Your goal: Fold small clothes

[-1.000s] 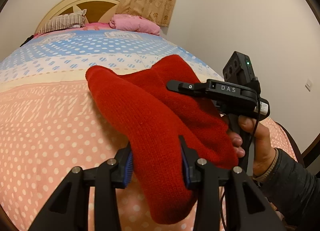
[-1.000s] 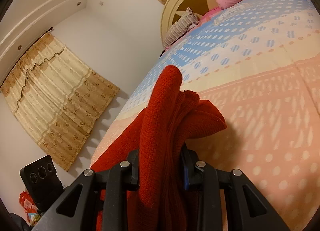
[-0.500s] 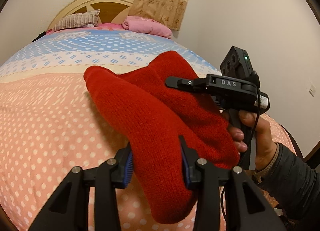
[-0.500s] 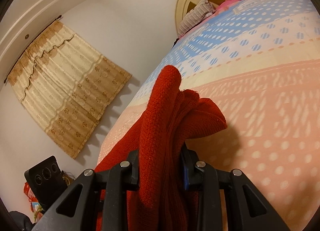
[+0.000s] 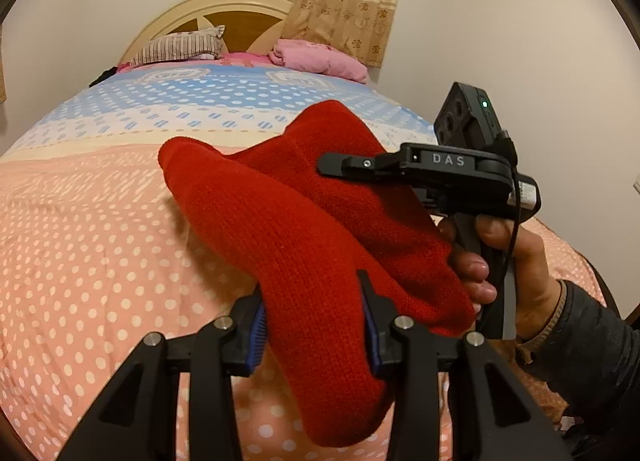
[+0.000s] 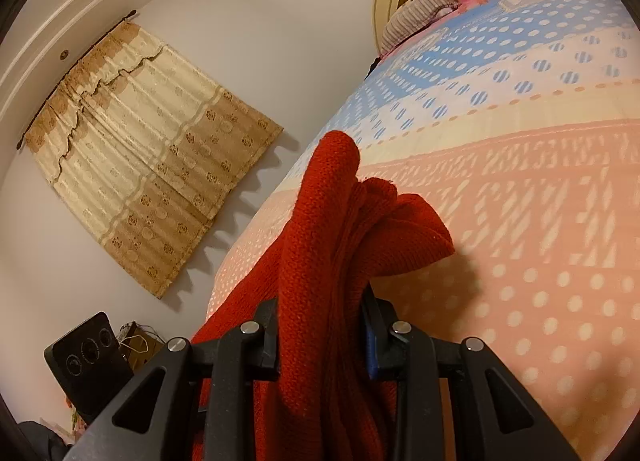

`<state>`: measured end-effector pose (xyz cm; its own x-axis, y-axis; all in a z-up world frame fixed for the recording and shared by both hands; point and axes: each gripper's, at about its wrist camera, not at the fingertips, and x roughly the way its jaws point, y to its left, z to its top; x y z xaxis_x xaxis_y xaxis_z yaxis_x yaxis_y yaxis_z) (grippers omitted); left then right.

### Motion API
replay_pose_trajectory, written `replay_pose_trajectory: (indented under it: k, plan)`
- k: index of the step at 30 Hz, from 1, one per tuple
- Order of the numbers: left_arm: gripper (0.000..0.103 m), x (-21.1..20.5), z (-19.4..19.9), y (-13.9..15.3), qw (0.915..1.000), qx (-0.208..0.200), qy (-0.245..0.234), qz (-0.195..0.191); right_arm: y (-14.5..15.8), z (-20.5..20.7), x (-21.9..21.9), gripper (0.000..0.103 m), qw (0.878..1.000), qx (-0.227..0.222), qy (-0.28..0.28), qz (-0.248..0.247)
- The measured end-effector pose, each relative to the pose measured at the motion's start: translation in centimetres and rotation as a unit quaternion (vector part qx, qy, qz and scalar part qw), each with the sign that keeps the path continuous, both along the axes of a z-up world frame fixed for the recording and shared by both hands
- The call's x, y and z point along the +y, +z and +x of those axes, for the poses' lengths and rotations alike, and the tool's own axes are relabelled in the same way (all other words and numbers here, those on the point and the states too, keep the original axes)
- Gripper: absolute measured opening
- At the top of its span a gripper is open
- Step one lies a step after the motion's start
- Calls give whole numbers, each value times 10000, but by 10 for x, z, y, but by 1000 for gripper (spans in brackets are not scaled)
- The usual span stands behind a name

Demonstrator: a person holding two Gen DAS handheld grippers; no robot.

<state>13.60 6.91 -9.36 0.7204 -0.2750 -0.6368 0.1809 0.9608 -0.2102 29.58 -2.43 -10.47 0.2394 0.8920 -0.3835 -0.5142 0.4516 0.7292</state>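
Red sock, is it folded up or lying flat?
Folded: the red sock is bunched in layers, held above the bed by both hand-held grippers.

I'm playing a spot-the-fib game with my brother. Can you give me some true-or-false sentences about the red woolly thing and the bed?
1. The red knitted garment is held off the dotted bedspread by both tools. True.
2. The left tool is open and holds nothing. False: it is shut on the garment.
3. The right tool has red knit bunched between its fingers. True.
4. The garment lies flat and neatly folded on the bed. False: it hangs in the air, doubled over.
5. A pink pillow lies near the wooden headboard. True.
6. The bedspread is plain green. False: it is pink, cream and blue with dots.
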Motion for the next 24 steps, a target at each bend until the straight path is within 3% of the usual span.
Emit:
replay_pose_trajectory:
  k: [10, 20, 24]
  plan:
    - [40, 8, -14, -19, 9994, 196, 18, 301, -13, 2, 6, 29, 9998, 160, 53, -89]
    - [41, 18, -26, -22, 9994, 213, 99, 248, -8, -1, 28, 29, 9996, 102, 206, -192]
    - [46, 20, -25, -33, 9990, 355, 124, 229, -17, 5, 21, 29, 9993, 284, 88, -218]
